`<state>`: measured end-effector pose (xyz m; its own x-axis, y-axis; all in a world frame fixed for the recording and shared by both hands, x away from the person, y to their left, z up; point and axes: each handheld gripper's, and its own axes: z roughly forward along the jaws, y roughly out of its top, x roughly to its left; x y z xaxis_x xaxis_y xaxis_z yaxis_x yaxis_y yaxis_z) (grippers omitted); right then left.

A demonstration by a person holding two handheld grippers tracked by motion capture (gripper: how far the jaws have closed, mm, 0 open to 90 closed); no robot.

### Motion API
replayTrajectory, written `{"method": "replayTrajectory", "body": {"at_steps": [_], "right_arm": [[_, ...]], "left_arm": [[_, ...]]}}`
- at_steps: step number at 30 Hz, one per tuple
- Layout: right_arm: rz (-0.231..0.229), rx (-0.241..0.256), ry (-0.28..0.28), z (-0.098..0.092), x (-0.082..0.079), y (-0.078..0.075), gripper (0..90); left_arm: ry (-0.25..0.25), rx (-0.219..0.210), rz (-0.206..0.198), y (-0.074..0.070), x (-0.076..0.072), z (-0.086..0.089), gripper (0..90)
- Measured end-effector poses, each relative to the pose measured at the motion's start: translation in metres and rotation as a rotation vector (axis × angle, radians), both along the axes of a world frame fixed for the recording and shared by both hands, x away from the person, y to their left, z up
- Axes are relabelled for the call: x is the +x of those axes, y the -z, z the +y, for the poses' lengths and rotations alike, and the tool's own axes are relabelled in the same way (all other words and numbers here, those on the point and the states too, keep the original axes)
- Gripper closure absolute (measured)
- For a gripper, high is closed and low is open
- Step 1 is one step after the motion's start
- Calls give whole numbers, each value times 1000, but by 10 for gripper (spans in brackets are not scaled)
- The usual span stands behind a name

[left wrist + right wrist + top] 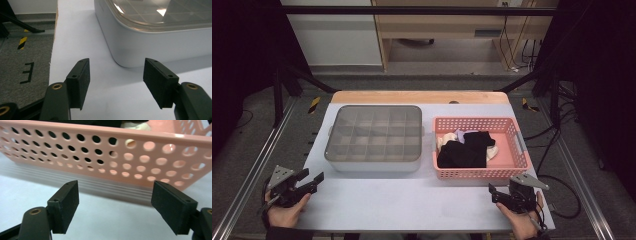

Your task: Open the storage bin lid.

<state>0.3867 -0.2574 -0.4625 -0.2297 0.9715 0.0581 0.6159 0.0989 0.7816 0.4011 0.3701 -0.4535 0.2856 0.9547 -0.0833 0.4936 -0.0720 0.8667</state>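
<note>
High view, landmark: the lidded compartment box [374, 139] is sitting on the pale table [412, 200], its clear grey lid showing a grid of small cells underneath.
High view, basket: the pink perforated basket [481, 146] is standing just beside the box, on its right, holding black socks [464, 150], cream ones and a lilac piece.
High view, left gripper: the left gripper [312, 183] is hovering near the box's front left corner, jaws parted and holding nothing, a hand [287, 212] gripping it from below.
High view, right gripper: the right gripper [494, 192] is resting well to the right of the box, just in front of the basket's front wall, jaws apart and empty.
High view, room: a broad bare strip of table is lying in front of the box, between the two grippers; the table's left edge is running close beside the left gripper.
Left gripper view, jaws: the two black jaws are standing wide apart with bare table between them.
Left gripper view, ahead: the box's rounded white corner [125, 52] is rising straight in front, not touching the jaws; the table edge and grey floor are lying to the box's left.
Right gripper view, jaws: both jaws are spread wide, gripping nothing.
Right gripper view, ahead: the basket's holed wall [120, 157] is blocking the way forward, near the jaws but apart from them; dark fabric is showing over its rim.
</note>
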Motion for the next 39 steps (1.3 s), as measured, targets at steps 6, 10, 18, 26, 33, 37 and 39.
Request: {"method": "replayTrajectory", "body": {"at_steps": [6,10,18,26,33,37,39], "right_arm": [[-8,25,-5,3,-3,-3,242],[-29,53,-14,6,-6,-8,249],[-45,75,-48,19,-9,-15,255],[-65,103,-72,24,-11,-29,256],[-93,92,-94,30,-11,-44,255],[-92,94,-102,32,-10,-49,254],[-102,94,-105,34,-10,-53,252]], "left_arm": [[1,-26,-18,-5,-3,0,379],[4,-54,-29,-9,-3,2,369],[4,-52,-36,-17,-5,0,324],[25,-50,-57,-26,-6,-5,307],[34,-40,-59,-37,-1,-10,294],[38,-41,-63,-43,1,-10,289],[39,-46,-70,-47,2,-9,284]]}}
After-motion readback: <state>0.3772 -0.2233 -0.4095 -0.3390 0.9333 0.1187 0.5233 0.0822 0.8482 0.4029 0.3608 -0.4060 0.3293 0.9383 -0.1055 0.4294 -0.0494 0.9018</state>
